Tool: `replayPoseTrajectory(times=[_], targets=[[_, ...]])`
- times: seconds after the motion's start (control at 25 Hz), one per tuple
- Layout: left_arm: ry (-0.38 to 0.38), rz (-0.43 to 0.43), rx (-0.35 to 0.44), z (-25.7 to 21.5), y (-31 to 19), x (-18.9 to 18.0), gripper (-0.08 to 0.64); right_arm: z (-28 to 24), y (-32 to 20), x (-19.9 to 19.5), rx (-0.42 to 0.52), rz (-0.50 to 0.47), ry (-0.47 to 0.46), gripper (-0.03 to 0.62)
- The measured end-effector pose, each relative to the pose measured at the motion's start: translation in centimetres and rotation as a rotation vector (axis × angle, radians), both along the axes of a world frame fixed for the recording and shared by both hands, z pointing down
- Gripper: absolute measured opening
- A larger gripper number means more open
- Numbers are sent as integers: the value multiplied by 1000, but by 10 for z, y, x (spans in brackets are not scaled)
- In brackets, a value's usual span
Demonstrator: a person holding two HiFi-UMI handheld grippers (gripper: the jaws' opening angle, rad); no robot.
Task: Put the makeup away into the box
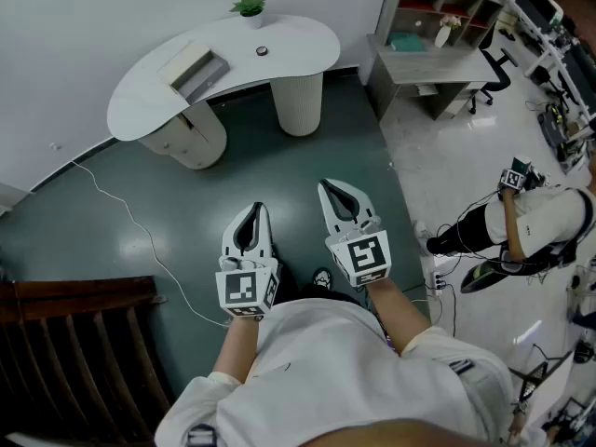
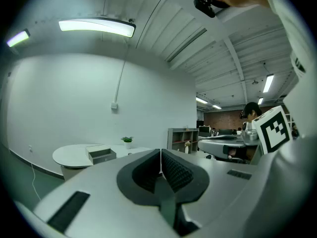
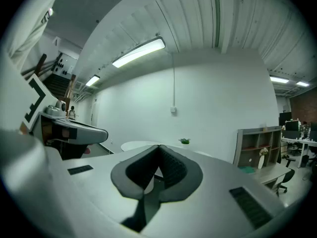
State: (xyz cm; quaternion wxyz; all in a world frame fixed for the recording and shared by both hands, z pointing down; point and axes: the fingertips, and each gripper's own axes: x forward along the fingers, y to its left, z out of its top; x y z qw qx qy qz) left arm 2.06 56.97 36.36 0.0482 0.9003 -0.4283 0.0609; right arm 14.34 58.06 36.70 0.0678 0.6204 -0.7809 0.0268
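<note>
Both grippers are held level in front of me, well short of the white curved table. My left gripper is shut with nothing between its jaws, its pads meeting in the left gripper view. My right gripper is shut and empty too, pads together in the right gripper view. On the table's left part a grey box stands, also seen in the left gripper view. A small round dark item lies near the table's middle. No other makeup can be made out.
A small potted plant stands at the table's back edge. A grey shelf unit and desk are at the right, a dark wooden slatted piece at the lower left. A white cable runs over the green floor. Another person crouches at the right.
</note>
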Motion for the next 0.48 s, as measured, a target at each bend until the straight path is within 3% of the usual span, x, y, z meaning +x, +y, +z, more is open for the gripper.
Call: replayPoseTrajectory(times=[0.28, 0.48], targets=[[2, 10, -25, 8, -25, 11, 25, -7, -25, 2, -3, -8, -7, -2], [10, 19, -35, 14, -61, 4, 25, -1, -62, -16, 6, -53, 17, 10]])
